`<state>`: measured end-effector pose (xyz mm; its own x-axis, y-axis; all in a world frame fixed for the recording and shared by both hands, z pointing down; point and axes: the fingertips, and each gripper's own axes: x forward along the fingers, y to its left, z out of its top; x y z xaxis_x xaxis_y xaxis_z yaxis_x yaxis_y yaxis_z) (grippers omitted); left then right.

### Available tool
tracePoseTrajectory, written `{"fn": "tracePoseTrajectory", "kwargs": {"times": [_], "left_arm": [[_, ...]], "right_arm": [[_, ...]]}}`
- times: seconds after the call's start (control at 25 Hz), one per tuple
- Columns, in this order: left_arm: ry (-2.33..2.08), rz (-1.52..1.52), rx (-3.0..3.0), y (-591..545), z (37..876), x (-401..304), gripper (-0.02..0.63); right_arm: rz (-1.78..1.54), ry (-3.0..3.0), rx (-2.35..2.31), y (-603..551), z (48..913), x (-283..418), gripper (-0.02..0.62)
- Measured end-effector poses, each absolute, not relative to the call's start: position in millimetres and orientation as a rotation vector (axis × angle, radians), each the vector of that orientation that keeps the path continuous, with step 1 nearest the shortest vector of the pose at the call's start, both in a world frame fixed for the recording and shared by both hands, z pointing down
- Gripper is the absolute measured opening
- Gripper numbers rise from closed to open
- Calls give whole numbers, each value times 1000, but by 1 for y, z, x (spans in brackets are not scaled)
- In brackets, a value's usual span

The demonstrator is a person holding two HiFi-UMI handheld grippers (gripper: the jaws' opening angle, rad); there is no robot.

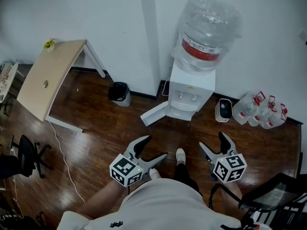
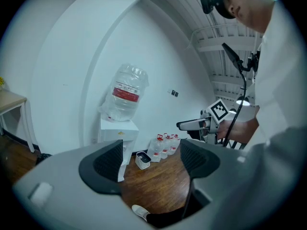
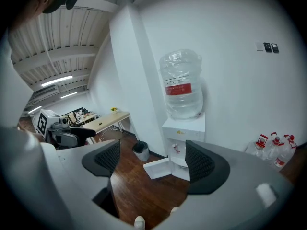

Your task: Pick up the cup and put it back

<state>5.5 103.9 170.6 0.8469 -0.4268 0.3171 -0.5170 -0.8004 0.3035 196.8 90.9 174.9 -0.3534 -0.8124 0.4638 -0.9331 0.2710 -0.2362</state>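
**Both grippers wide open, no cup in sight**

Left gripper (image 1: 152, 150) and right gripper (image 1: 212, 143): we hold them side by side at waist height, jaws spread wide on each. Only the wooden floor (image 1: 100, 143) shows between the pads; neither has hold of anything.

Cup: we find it in none of the views. The water dispenser (image 1: 192, 87) stands ahead against the wall, big bottle (image 1: 208, 28) on top, its lower door (image 1: 154, 113) swung open. Whether the cup sits in that compartment or at the taps we cannot tell; the inside is too small and dim to read. Spare jugs (image 1: 261, 111) stand just right of the dispenser.

Relation: wherever the cup is, it lies well apart from both grippers, most likely ahead and lower, near the dispenser.

Handling, our guess only: a dispenser cup is probably light and thin-walled, easy to crush or tip. We would take it around mid-wall, jaws square to the sides, closing gently, and keep it upright.
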Motion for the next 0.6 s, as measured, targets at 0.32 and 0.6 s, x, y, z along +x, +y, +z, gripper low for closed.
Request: {"fn": "tracePoseTrajectory", "kwargs": {"times": [0.32, 0.6], "left_arm": [[-714, 322, 2629, 109, 173, -2, 351], [-729, 313, 2624, 112, 174, -6, 351]], "right_arm": [[694, -2289, 1585, 91, 177, 188, 431], [684, -2290, 1576, 92, 176, 183, 431]]}}
